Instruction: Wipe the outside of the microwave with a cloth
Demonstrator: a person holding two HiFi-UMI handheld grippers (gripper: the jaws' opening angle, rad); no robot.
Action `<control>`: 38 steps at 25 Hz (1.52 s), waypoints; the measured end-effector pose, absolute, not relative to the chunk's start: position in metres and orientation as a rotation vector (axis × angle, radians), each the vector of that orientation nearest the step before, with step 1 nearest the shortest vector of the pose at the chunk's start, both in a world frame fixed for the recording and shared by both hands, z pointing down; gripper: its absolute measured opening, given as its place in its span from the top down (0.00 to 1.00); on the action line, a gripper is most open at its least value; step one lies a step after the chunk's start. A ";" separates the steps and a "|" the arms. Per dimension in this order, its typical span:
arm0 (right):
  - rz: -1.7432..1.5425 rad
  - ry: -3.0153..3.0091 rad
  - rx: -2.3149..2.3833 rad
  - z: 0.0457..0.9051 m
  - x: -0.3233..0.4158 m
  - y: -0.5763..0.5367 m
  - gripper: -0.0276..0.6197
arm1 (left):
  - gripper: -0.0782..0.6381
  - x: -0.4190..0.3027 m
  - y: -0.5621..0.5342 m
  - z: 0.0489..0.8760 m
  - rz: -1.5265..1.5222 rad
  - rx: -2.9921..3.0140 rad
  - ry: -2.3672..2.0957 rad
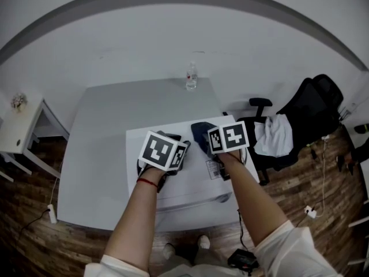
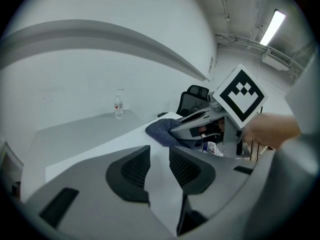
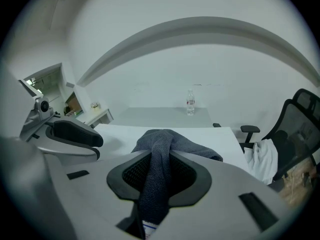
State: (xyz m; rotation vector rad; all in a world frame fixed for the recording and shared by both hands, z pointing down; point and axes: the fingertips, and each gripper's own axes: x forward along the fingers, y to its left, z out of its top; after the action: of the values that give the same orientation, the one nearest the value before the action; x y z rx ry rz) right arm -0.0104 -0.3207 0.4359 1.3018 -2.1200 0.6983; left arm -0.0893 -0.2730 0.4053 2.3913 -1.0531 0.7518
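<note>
One white microwave [image 1: 190,183] stands at the near side of the grey table [image 1: 98,154]. One crumpled dark blue-grey cloth [image 3: 165,144] lies on its top, to the right. Of two grippers, the right gripper [image 3: 159,176] is clamped on the cloth. The left gripper [image 2: 159,165] has its jaws apart, with nothing between them. One bottle [image 1: 191,77] stands far, and one black chair [image 1: 314,105] stands to the right.

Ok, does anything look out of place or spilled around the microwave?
Nothing stands out. The cloth is pinched in the right gripper on top of the microwave, the bottle stands upright on the table, and nothing is spilled.
</note>
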 end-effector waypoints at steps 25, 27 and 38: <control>0.679 -2.122 1.286 0.437 -0.100 -0.308 0.80 | 0.72 -0.168 -0.259 0.401 0.687 2.369 -1.106; 0.676 -2.128 1.276 0.437 -0.111 -0.306 0.80 | 0.72 -0.177 -0.258 0.399 0.683 2.368 -1.117; 0.659 -2.142 1.229 0.438 -0.165 -0.293 0.80 | 0.72 -0.226 -0.243 0.407 0.661 2.317 -1.165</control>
State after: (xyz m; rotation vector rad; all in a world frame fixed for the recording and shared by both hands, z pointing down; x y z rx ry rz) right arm -0.1653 -0.2932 0.4380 1.2293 -2.1420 0.6594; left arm -0.2265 -0.2435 0.4071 2.3167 -1.1646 0.6613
